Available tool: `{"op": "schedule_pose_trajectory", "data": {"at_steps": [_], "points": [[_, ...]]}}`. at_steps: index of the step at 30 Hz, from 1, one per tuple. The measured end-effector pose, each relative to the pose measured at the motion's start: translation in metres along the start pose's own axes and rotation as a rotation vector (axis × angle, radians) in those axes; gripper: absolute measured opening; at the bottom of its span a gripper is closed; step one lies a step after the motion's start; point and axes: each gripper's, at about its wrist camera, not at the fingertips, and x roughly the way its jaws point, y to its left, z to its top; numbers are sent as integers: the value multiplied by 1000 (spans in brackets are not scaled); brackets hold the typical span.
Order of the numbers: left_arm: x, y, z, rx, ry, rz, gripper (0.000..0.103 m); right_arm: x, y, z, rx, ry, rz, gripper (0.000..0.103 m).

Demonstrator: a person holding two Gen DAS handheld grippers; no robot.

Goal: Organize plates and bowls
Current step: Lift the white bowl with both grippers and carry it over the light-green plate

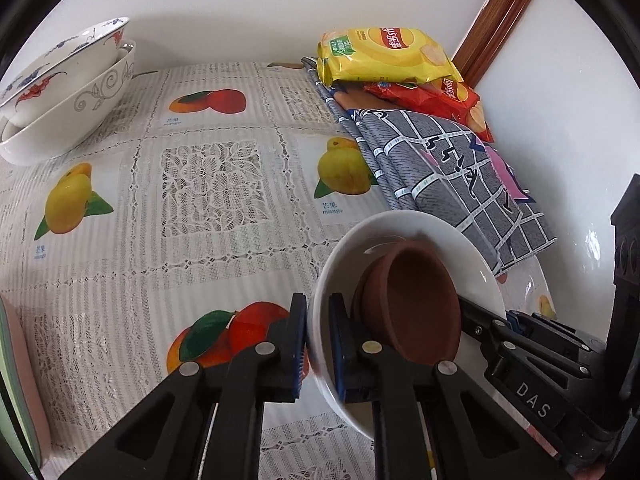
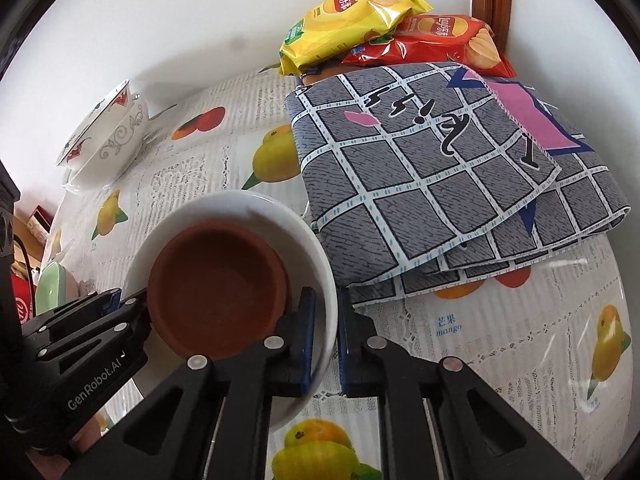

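A white bowl (image 1: 404,226) (image 2: 240,206) with a brown clay dish (image 1: 416,304) (image 2: 218,280) lying in it is held between both grippers over the fruit-print tablecloth (image 1: 208,184). My left gripper (image 1: 319,344) is shut on the bowl's near-left rim, one pad inside and one outside. My right gripper (image 2: 325,340) is shut on the opposite rim in the same way. Each gripper also shows in the other's view: the right gripper (image 1: 486,320) at the bowl's right edge, the left gripper (image 2: 124,306) at its left edge. A stack of patterned bowls (image 1: 68,92) (image 2: 108,136) stands at the far left by the wall.
A folded grey checked cloth (image 1: 448,172) (image 2: 432,176) lies just right of the held bowl. Yellow and red crisp bags (image 1: 388,58) (image 2: 356,16) sit on it by the wall and wooden frame. A pale green item (image 2: 50,288) lies at the table's left edge.
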Motion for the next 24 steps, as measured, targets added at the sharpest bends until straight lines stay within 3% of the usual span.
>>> {"op": "schedule_pose_trajectory", "data": {"at_steps": [5,24], "points": [[-11,0,-5,6,-11,2,9,-9,5,-10,-14,-8,-33,11],[-39,16,-24,-17,-24,4,8,-33,23,-22,-7,-44,6,11]]}}
